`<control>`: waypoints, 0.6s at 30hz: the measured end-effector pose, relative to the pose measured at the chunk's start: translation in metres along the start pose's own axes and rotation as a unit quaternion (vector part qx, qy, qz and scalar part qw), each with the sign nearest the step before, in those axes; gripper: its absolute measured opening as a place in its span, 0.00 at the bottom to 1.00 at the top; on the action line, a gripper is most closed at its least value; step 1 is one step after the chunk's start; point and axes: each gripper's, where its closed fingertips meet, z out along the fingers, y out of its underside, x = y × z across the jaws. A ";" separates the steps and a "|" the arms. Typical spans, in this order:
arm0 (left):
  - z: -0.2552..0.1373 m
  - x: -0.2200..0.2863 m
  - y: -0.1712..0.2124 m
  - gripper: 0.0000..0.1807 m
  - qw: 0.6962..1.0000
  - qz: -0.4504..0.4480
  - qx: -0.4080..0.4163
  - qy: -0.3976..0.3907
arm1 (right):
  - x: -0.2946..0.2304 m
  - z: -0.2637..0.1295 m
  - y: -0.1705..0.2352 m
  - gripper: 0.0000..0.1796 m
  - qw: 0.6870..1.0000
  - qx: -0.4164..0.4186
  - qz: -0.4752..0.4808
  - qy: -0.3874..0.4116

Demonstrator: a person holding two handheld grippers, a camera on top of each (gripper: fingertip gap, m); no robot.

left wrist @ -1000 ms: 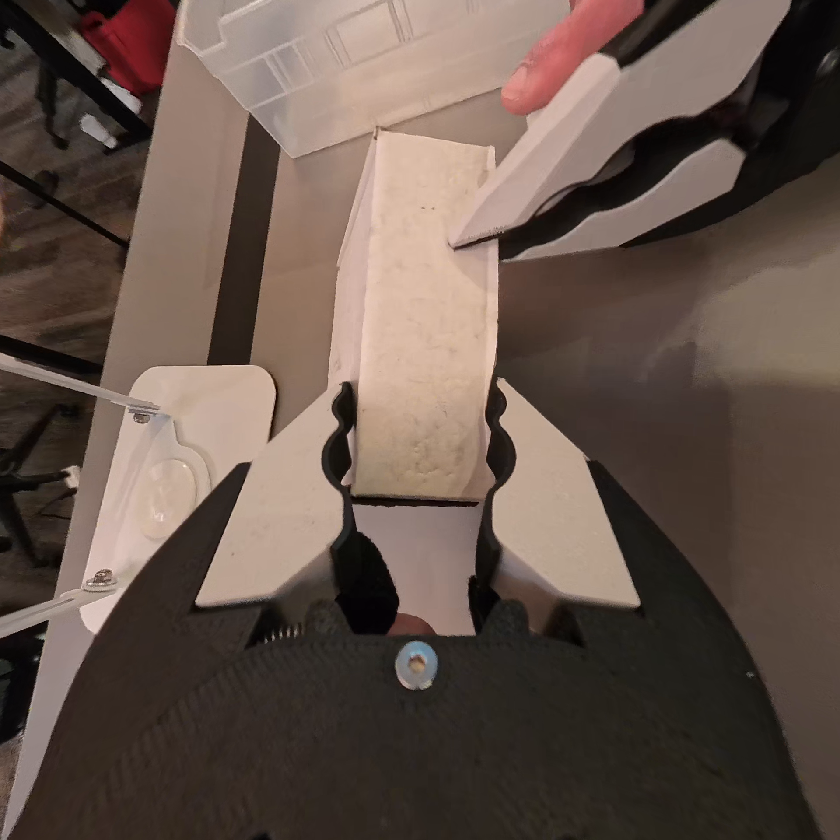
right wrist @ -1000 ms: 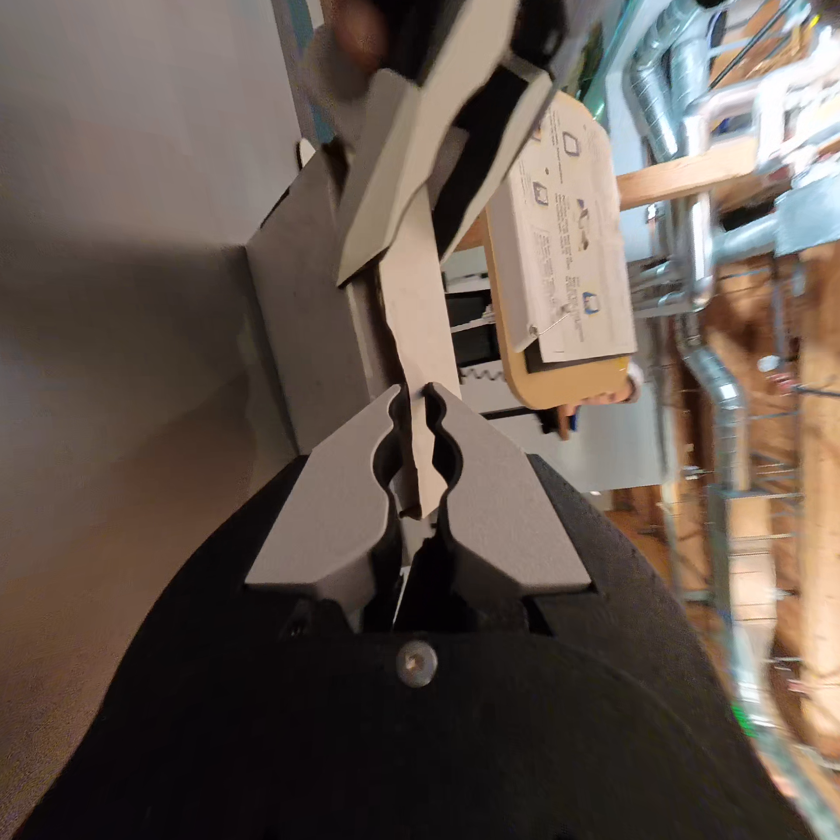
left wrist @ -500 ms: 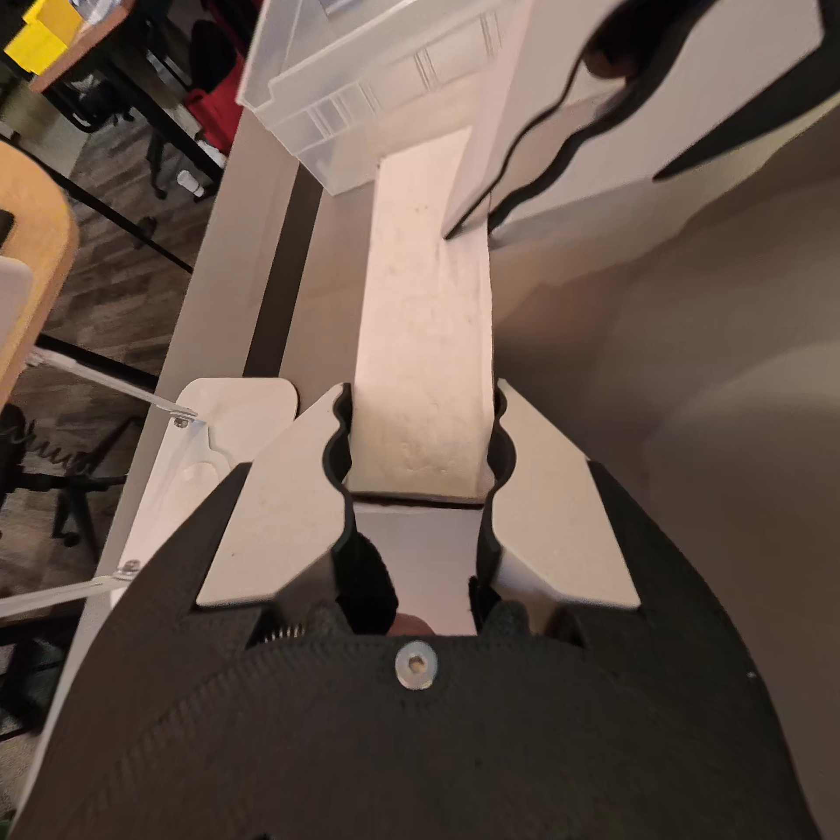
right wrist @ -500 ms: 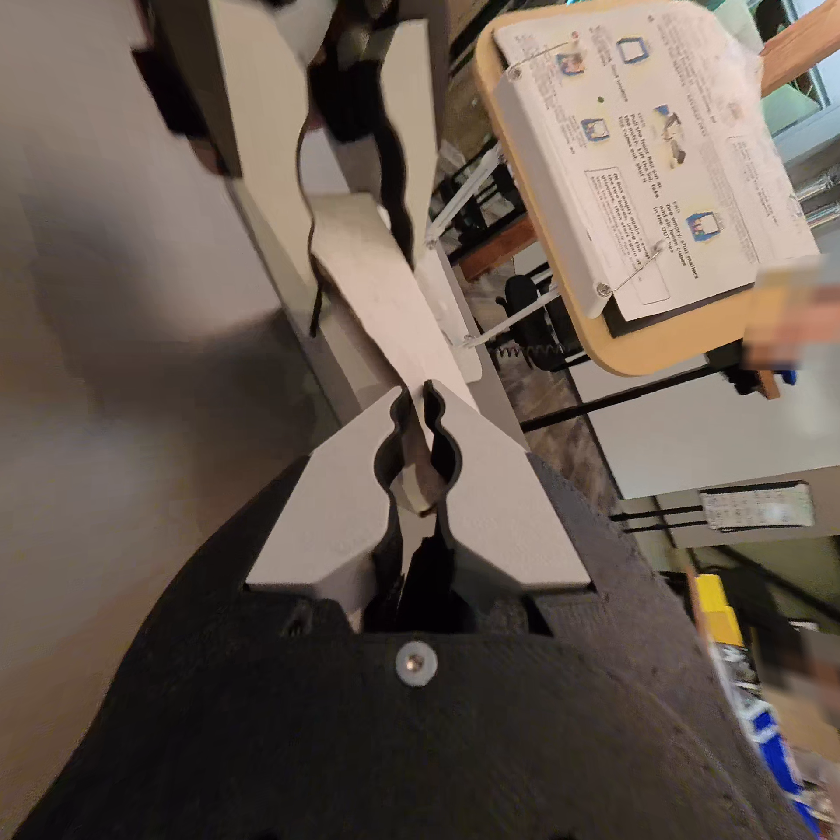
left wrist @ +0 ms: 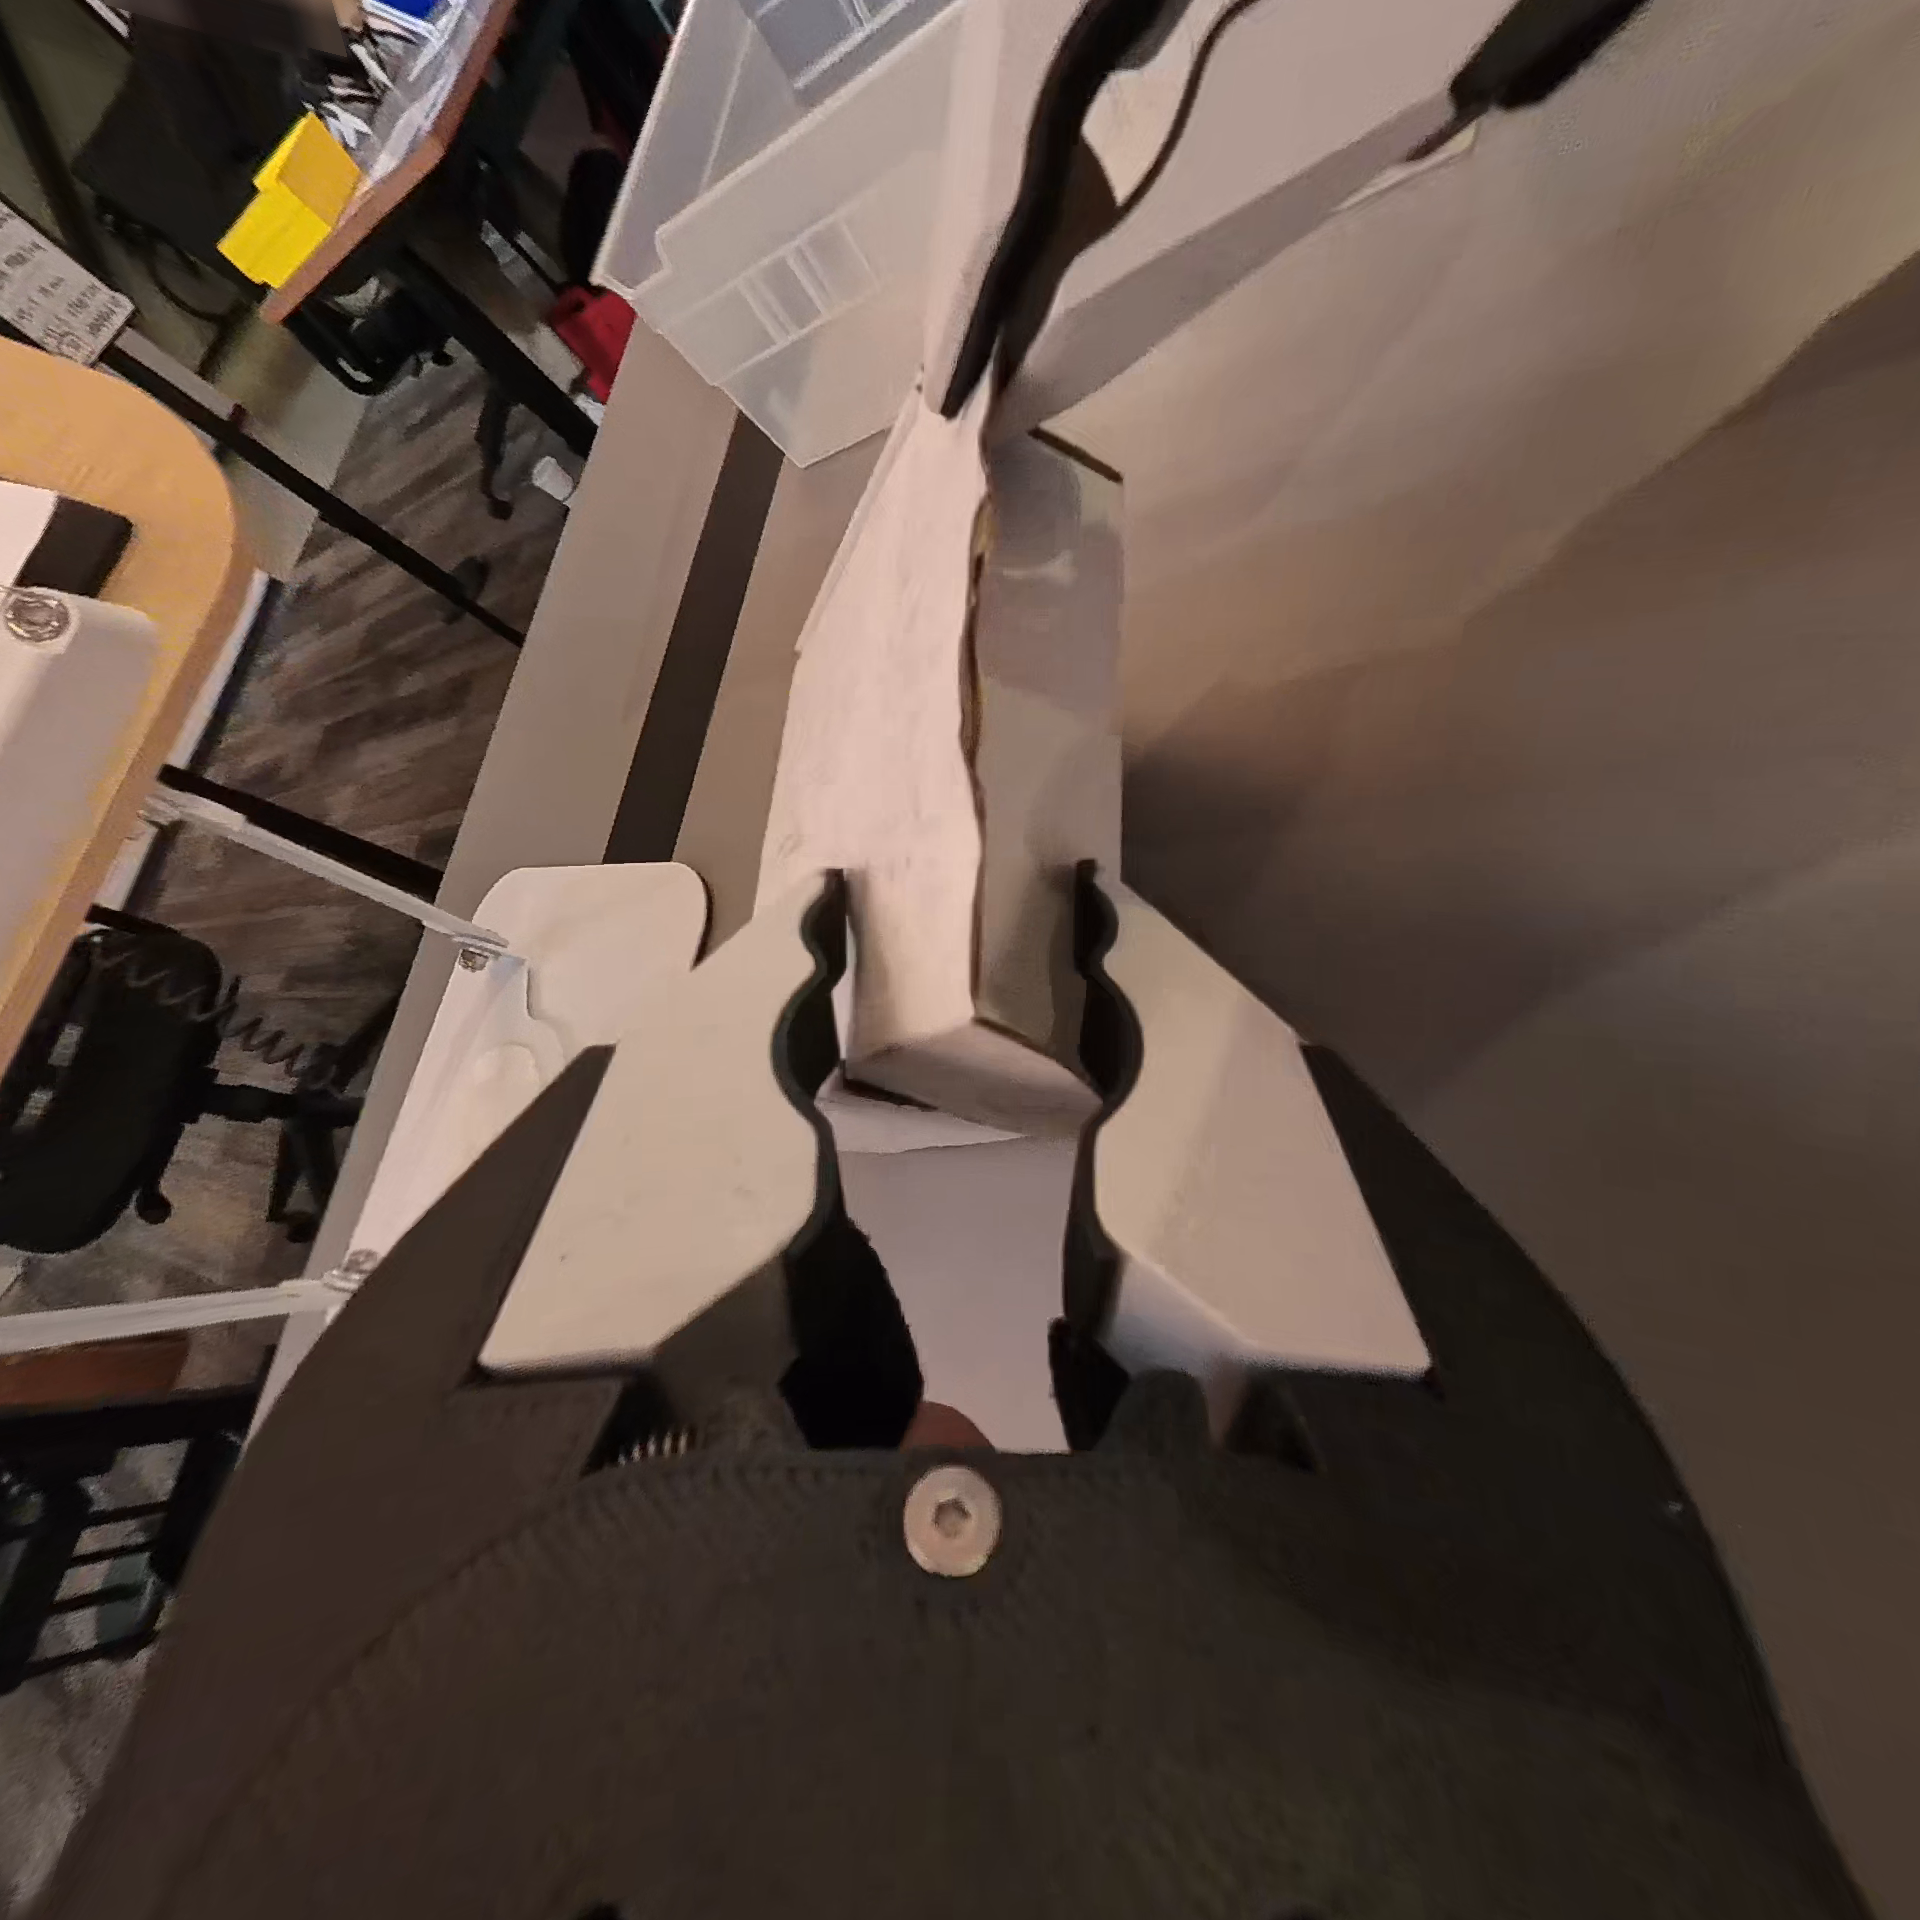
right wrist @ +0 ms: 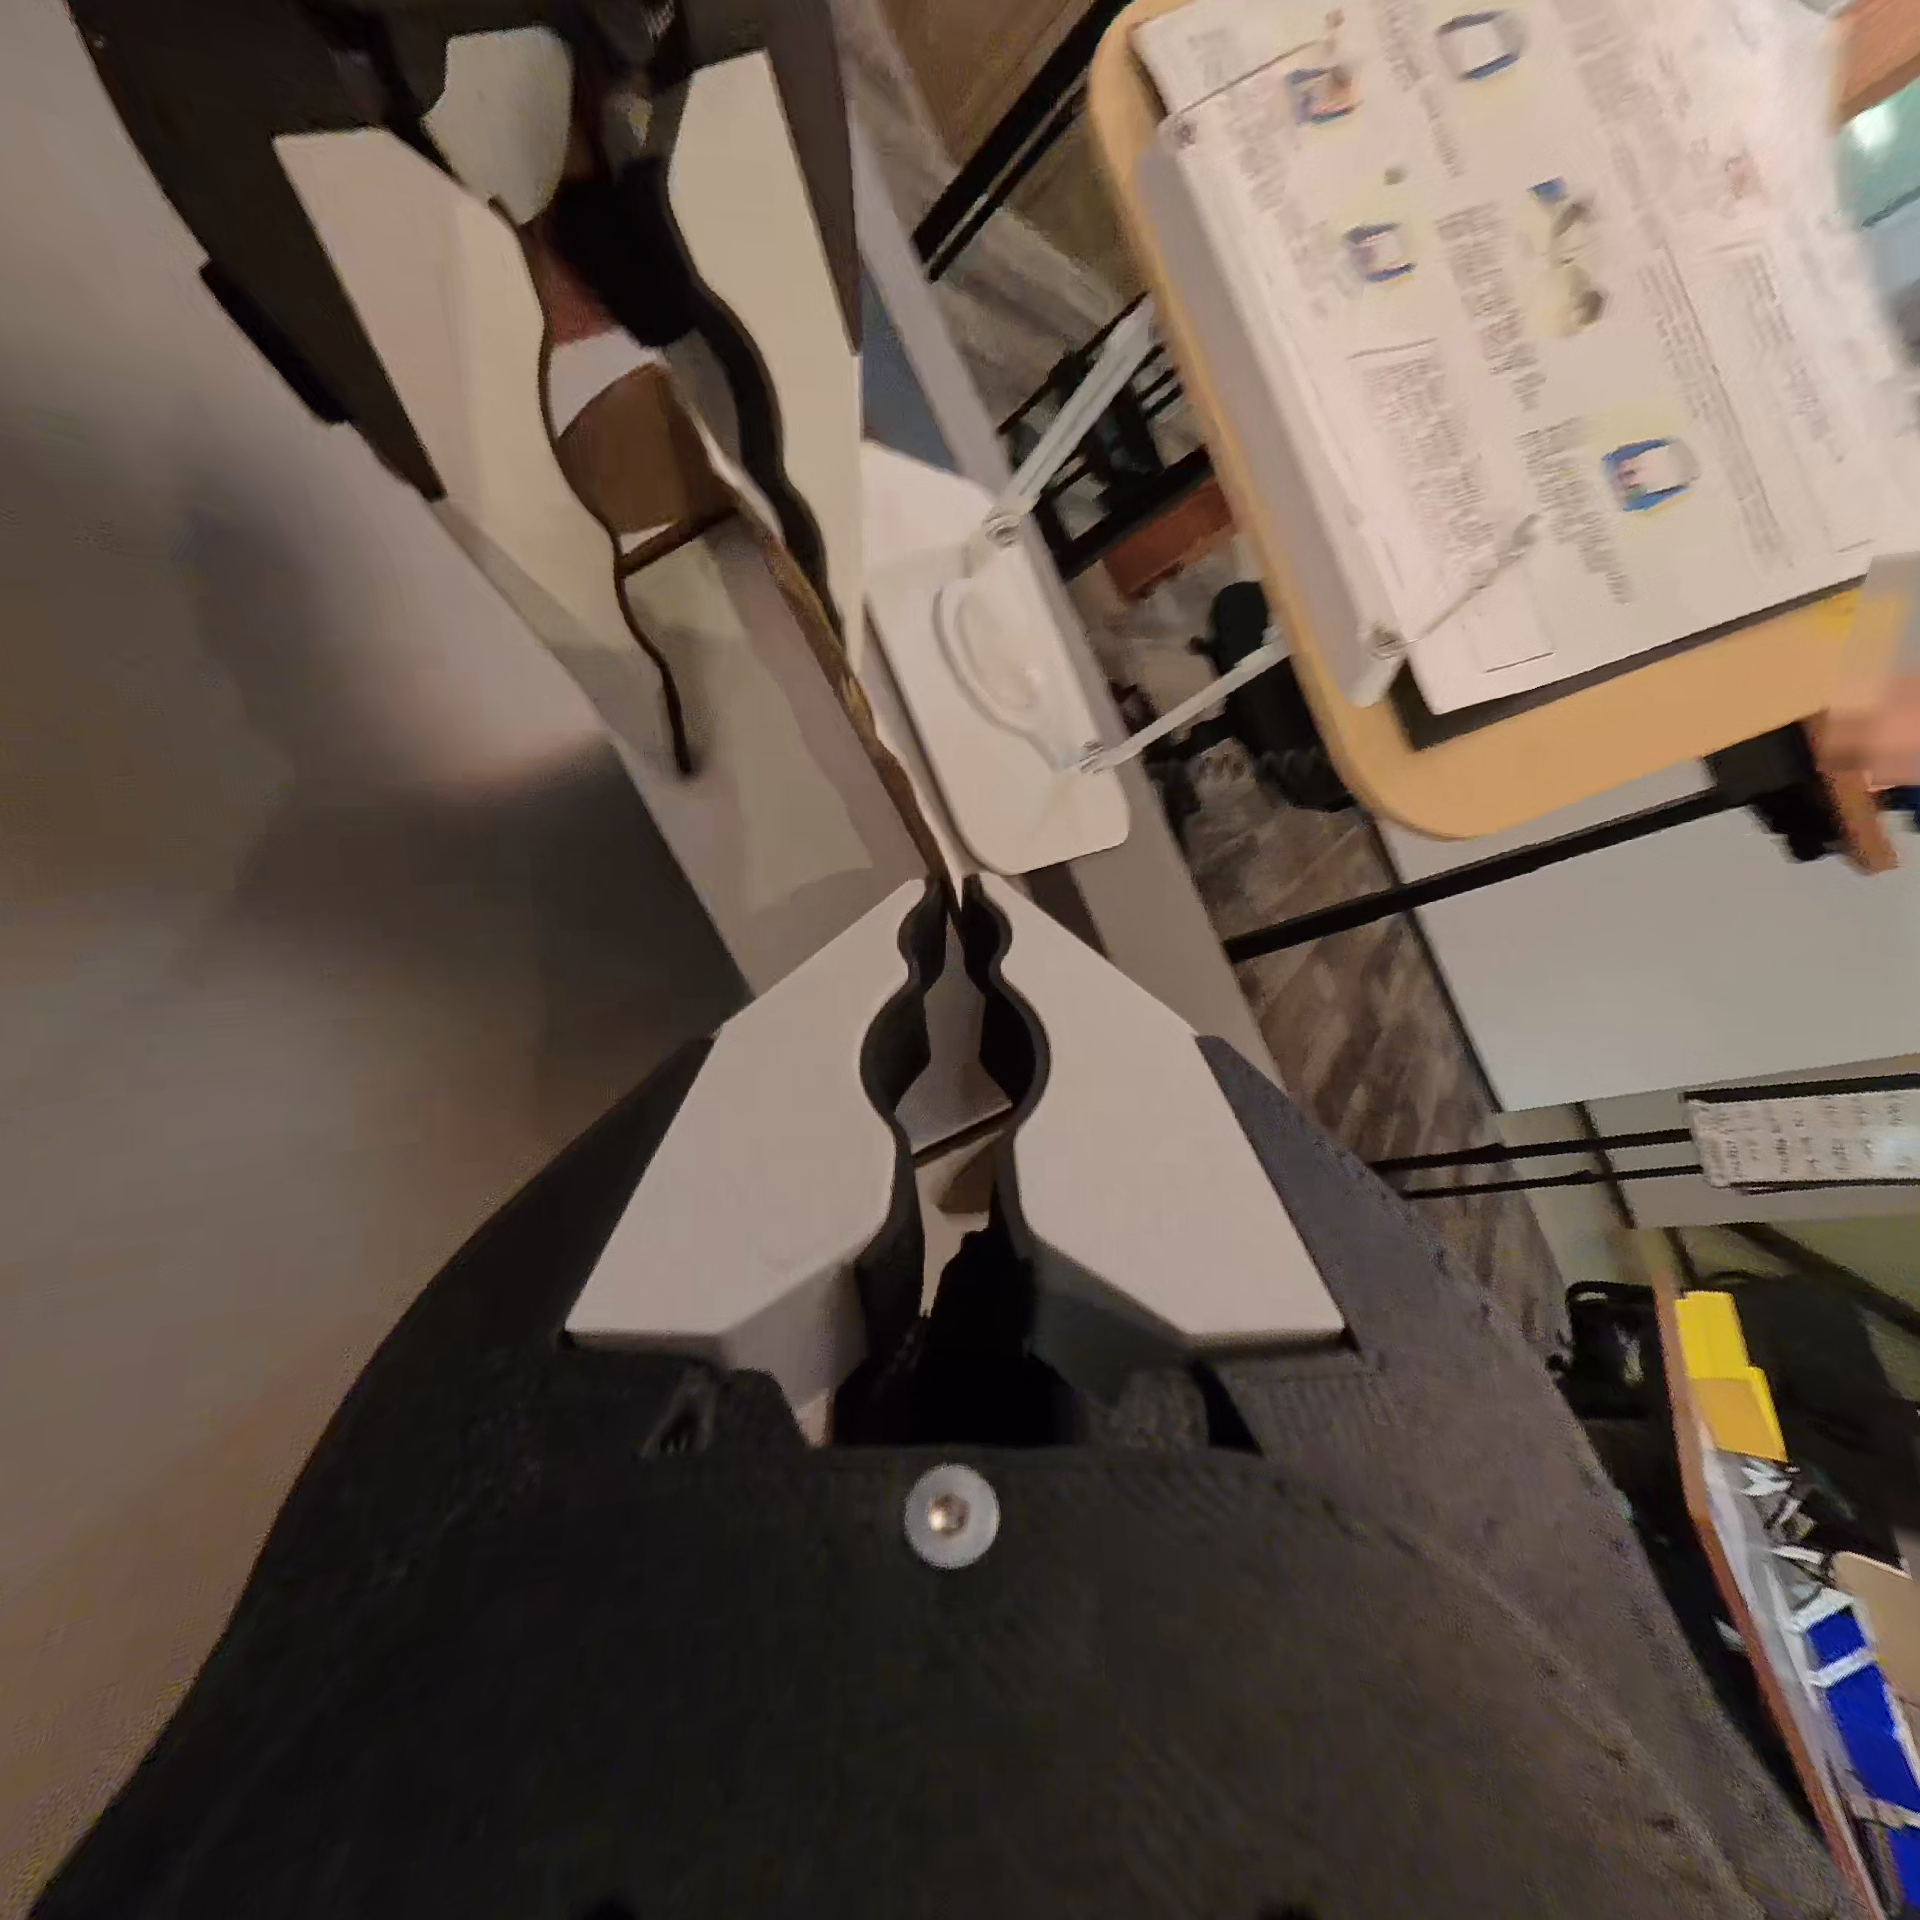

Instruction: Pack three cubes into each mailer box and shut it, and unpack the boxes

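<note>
A white mailer box (left wrist: 904, 717) is held above the grey table, its narrow end between my fingers. My left gripper (left wrist: 958, 883) is shut on that end. A brown-edged seam runs along the top of the box, where the lid meets the side. My right gripper (left wrist: 971, 400) grips the far end of the box from above. In the right wrist view my right gripper (right wrist: 951, 888) is shut on the thin lid edge of the box (right wrist: 800, 748), and the left gripper (right wrist: 758, 686) faces it. The box's brown inside (right wrist: 644, 457) shows a little. No cubes are visible.
A clear plastic bin (left wrist: 790, 239) stands at the far end of the table. A white stand plate (left wrist: 582, 956) sits on the table's left edge (left wrist: 540, 665). Beyond the edge are a round wooden table with a printed sheet (right wrist: 1455, 364), chairs and yellow blocks (left wrist: 301, 208).
Both grippers have rolled and swung toward the table's left edge with the box. The box's top was flat and whole; now a brown-edged seam shows along it. The right gripper's hold has not changed.
</note>
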 end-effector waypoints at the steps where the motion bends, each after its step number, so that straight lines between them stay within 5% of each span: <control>1: -0.001 0.002 0.000 0.23 1.000 -0.002 0.006 -0.001 | -0.002 -0.001 -0.001 0.00 1.000 0.000 0.007 -0.011; 6: -0.003 0.005 0.003 0.20 1.000 -0.009 0.019 -0.021 | -0.020 -0.005 0.000 0.00 0.997 -0.027 -0.016 -0.065; 8: -0.009 -0.003 0.004 0.26 0.997 -0.041 0.040 -0.048 | -0.025 -0.007 0.005 0.00 0.996 -0.039 -0.031 -0.074; 18: -0.015 0.009 0.021 0.19 0.993 -0.090 0.061 -0.054 | -0.043 -0.018 -0.004 0.00 0.991 -0.005 -0.002 -0.133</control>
